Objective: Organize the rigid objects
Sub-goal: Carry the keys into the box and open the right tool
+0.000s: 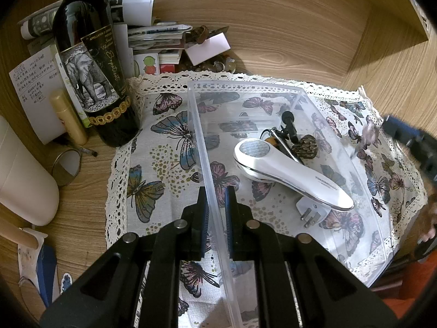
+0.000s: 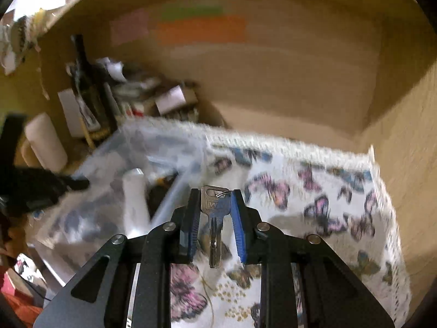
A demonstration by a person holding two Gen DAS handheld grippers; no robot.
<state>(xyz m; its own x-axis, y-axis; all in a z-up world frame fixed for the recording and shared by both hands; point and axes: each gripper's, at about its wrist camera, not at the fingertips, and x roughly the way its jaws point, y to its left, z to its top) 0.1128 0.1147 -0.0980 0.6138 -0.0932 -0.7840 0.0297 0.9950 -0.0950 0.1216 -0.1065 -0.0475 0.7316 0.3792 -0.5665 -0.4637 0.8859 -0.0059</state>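
Left wrist view: the near wall of the clear plastic box (image 1: 215, 191) is clamped by the left gripper (image 1: 217, 199). The box is placed on the butterfly cloth (image 1: 153, 164), and a white handheld device (image 1: 289, 175) is lying inside it. In the right wrist view, the keys (image 2: 214, 213) are pinched between the pads of the right gripper (image 2: 214, 218), above the cloth beside the box.
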